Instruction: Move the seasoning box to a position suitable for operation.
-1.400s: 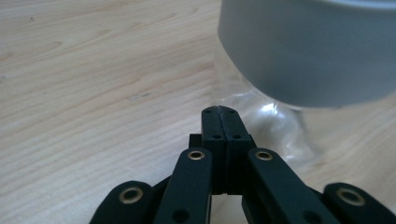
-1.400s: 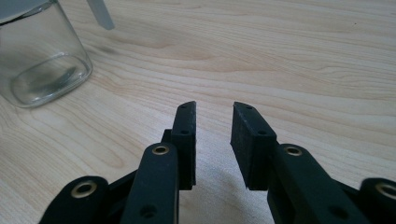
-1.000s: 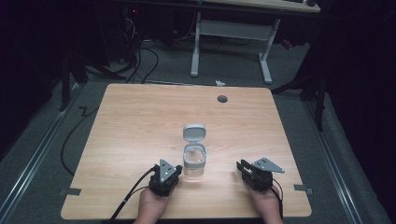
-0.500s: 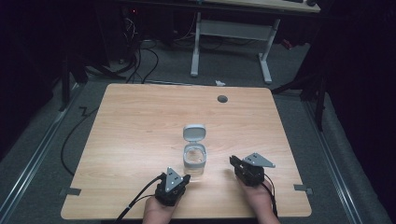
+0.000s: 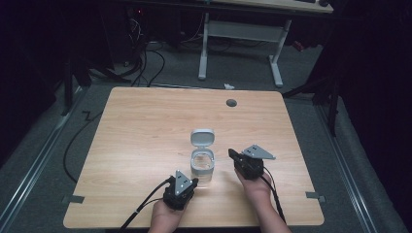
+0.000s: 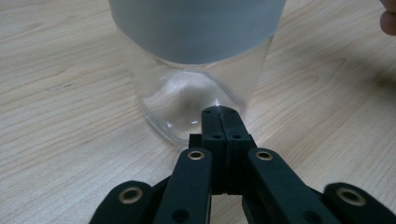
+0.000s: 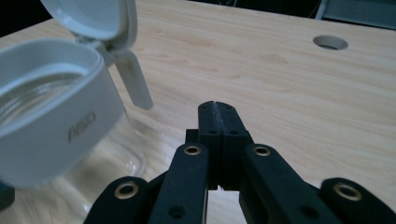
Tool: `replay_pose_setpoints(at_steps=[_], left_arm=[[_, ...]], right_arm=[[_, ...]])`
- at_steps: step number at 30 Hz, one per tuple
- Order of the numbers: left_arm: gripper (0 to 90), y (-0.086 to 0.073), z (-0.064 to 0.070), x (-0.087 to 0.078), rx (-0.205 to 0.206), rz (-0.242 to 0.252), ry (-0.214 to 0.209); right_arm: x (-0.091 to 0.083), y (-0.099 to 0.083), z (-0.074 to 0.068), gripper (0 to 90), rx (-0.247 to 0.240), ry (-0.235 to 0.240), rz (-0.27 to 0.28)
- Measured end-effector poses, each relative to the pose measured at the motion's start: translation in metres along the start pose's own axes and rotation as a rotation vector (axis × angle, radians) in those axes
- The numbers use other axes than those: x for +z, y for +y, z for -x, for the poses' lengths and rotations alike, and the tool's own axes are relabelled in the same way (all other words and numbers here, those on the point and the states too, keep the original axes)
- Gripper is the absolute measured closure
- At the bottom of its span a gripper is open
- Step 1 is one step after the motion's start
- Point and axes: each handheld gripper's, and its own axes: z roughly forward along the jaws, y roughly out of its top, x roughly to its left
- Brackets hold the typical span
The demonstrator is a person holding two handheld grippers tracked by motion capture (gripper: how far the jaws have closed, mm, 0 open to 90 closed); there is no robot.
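High view first: nearest the table's front edge, the left hand (image 5: 163,221) holds the left gripper (image 5: 180,188), and a little farther in the right hand (image 5: 253,187) holds the right gripper (image 5: 236,158). Left gripper view has the two black jaws pressed flat together with nothing between them, their tips just short of the base of a clear glass jar (image 6: 187,102) with a grey collar; whether the tips touch the glass cannot be told. Right gripper view likewise has the jaws closed on each other, empty, the jar (image 7: 51,126) standing just beside them to their left, its white collar open at the top. Beyond the collar, the hinged lid (image 7: 93,18) is flipped up and back, and a white tab (image 7: 133,81) hangs down from it on the jaws' side. From above, the jar (image 5: 202,162) sits between the two grippers, just ahead of the left one's tips and beside the right one's, on the wooden table (image 5: 145,126). Well past both sets of tips, a round cable hole (image 5: 231,103) lies near the table's far edge, and beyond that a white desk frame (image 5: 240,43) stands on the dark floor
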Motion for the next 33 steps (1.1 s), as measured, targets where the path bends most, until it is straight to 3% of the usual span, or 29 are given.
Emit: replay_pose_setpoints(at_steps=[8, 15, 33], left_arm=[[90.0, 0.002, 0.001, 0.0, -0.006, 0.005, -0.009], [90.0, 0.002, 0.001, 0.0, 0.007, 0.006, -0.01], [90.0, 0.001, 0.001, 0.001, 0.02, -0.002, -0.011]], right_arm=[[0.013, 0.038, -0.009, 89.9, -0.028, 0.016, 0.039], [0.021, 0.061, -0.014, 89.9, -0.044, 0.031, 0.065], [0.027, 0.087, -0.018, 89.9, -0.042, 0.053, 0.104]])
